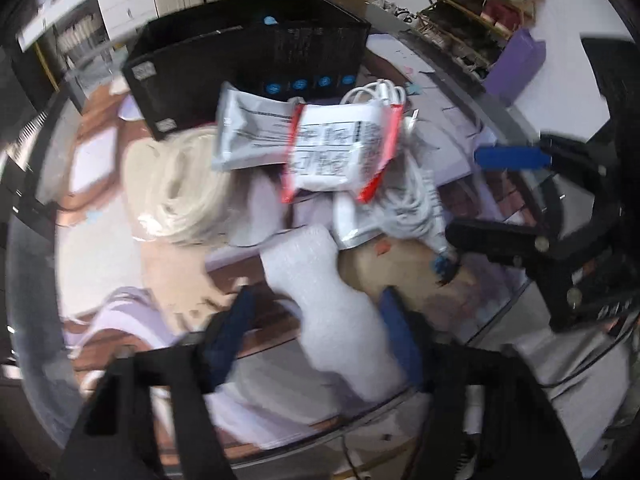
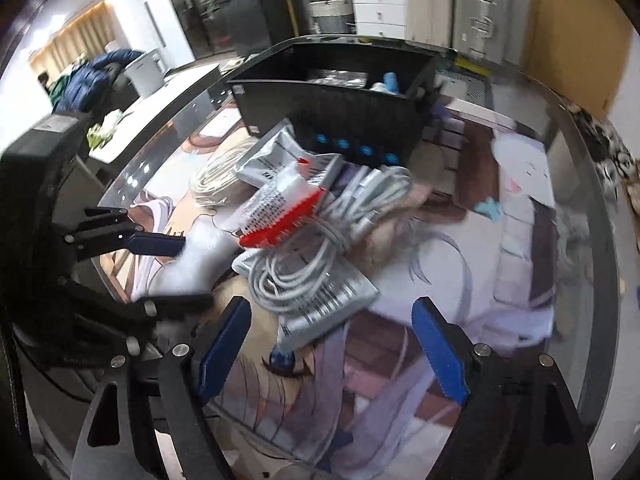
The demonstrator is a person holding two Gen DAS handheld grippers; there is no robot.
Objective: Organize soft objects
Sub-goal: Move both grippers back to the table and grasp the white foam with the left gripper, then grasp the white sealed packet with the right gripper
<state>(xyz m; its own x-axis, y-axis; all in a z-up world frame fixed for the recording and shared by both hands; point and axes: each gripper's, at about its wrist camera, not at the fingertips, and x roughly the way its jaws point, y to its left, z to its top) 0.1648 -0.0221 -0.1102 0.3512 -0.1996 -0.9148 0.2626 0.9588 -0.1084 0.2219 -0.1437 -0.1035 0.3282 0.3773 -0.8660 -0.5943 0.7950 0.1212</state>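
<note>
Your left gripper (image 1: 316, 336) has its jaws narrowed on the white foam sleeve (image 1: 332, 300) lying on the table (image 1: 100, 240); lifted fast, it may slip or drag the cable pile (image 2: 320, 240). Your right gripper (image 2: 336, 348) hangs wide and empty just before it.

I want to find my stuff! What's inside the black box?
In the black box I see something blue and silvery packets near the top. Its walls hide everything lower down.
</note>
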